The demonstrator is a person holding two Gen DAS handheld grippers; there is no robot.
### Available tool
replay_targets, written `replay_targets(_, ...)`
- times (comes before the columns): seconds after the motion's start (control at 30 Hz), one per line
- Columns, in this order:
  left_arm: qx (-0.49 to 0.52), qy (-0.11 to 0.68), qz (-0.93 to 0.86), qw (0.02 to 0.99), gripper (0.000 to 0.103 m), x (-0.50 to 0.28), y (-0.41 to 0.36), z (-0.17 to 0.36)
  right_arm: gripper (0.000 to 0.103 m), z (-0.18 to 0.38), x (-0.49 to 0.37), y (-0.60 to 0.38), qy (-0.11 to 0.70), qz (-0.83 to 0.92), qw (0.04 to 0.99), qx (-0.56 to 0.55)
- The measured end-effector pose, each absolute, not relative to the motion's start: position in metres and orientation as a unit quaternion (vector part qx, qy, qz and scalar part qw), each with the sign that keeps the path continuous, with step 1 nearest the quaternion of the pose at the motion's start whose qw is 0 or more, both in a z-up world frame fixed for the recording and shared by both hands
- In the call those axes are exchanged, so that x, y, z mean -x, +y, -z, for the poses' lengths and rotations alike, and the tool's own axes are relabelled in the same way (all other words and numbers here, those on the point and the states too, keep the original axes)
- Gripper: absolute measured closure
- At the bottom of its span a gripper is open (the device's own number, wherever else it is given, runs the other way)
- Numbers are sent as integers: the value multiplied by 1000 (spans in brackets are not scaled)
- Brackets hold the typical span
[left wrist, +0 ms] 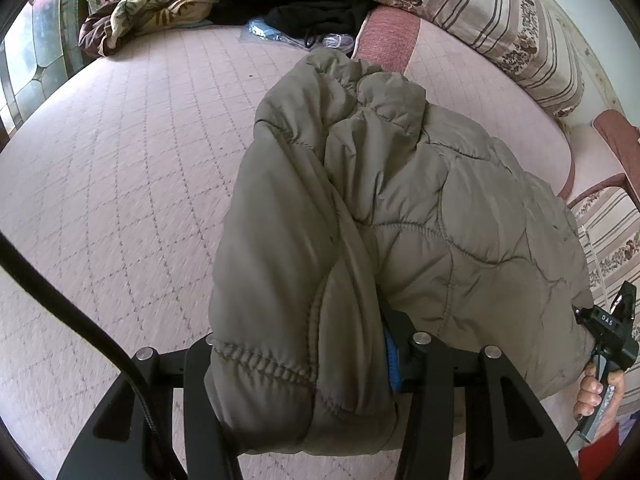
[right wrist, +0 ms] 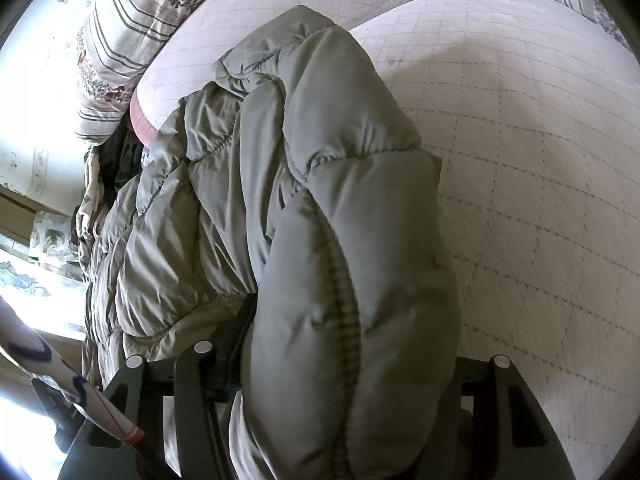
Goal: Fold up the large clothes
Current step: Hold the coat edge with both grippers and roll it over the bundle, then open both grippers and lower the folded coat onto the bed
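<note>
A grey-olive quilted puffer jacket (left wrist: 380,208) hangs bunched above a pale quilted bed cover (left wrist: 120,168). My left gripper (left wrist: 320,368) is shut on a thick hem edge of the jacket; its blue pad shows beside the fabric. In the right wrist view the same jacket (right wrist: 320,208) fills the middle. My right gripper (right wrist: 332,384) is shut on another padded edge, its fingertips hidden by fabric. The right gripper also shows in the left wrist view (left wrist: 612,332) at the jacket's far right corner, held by a hand.
Striped floral pillows (left wrist: 500,20) lie along the back of the bed. A patterned blanket (left wrist: 152,4) and black clothing (left wrist: 304,0) are heaped at the far end. A reddish cushion edge (left wrist: 384,36) lies behind the jacket. A window is on the left.
</note>
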State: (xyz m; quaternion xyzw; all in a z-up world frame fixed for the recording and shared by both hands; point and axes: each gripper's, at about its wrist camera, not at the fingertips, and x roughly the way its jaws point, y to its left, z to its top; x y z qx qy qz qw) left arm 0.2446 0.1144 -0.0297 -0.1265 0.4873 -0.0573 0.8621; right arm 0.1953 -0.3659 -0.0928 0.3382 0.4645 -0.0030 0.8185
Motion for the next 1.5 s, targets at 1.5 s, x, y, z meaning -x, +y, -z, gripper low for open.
replay_targets(1.5, 102, 385, -36, 916, 33, -190, 168, -38, 17, -13, -140, -239, 393, 95, 910, -86)
